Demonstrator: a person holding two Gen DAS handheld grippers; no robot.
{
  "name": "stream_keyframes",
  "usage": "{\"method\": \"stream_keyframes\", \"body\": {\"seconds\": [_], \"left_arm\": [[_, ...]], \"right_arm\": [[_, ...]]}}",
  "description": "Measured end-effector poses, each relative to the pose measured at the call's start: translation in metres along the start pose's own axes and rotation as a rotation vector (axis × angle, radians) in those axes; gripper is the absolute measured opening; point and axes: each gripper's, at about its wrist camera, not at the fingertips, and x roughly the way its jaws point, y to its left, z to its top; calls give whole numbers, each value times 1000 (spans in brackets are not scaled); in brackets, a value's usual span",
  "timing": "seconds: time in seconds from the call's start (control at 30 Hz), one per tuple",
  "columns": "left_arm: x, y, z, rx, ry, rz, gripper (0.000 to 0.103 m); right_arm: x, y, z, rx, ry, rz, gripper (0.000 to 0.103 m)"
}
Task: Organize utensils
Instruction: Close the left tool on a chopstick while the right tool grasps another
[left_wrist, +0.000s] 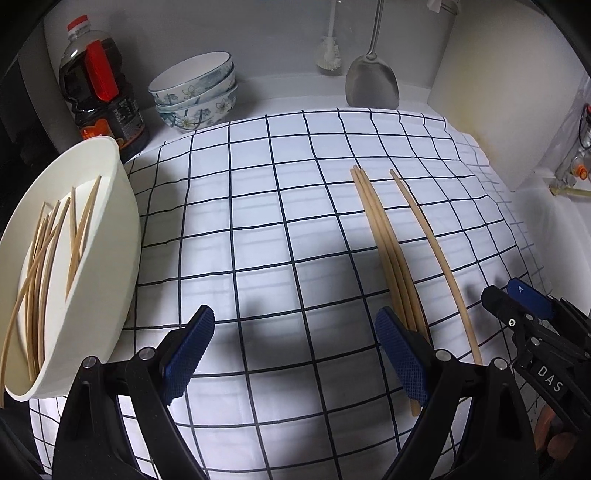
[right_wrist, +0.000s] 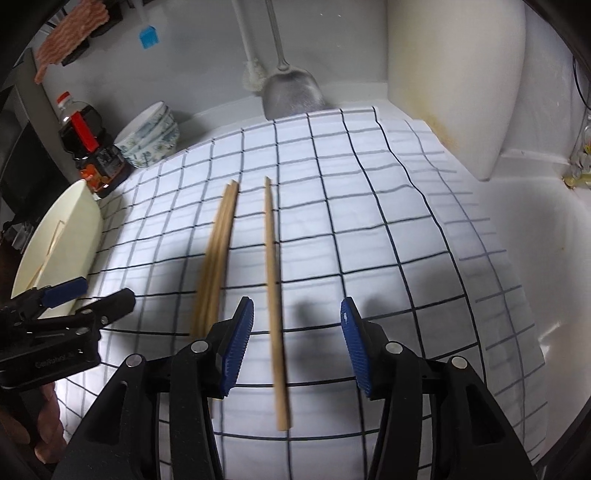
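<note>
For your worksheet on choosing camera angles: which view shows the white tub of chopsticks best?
The left wrist view: the tub faces the camera, its chopsticks visible inside. The right wrist view shows it edge-on at the far left.

The near ends of the bundled chopsticks (left_wrist: 391, 251) were hidden behind the left gripper (left_wrist: 295, 350). The spatula (left_wrist: 371, 79) handle was cut off above the checked cloth (left_wrist: 258, 206).

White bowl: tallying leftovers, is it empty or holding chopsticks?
Holding chopsticks: many thin sticks lie inside the white bowl.
</note>
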Motion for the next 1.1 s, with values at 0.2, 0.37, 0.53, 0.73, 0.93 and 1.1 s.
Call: {"method": "stream_keyframes", "body": {"seconds": [0.2,0.37,0.53,0.73,0.93,1.1], "left_arm": [[10,-4,-1,-2,5,-8,87],[12,-8,-2,0,-15,-4,87],[15,-11,-2,8,-24,-6,87],[20,-17,-1,10,-28,-11,87],[28,-30,-1,28,-26,-15,87],[34,-36,-1,47,-22,-8,87]], "right_arm": [[12,0,-3,-26,5,-14,47],[20,5,-5,-59,4,-7,47],[29,12,-7,-110,2,-34,47],[32,13,-8,-138,-27,-56,46],[33,6,-4,-135,-42,-73,15],[31,-3,-5,-120,-52,-89,10]]}}
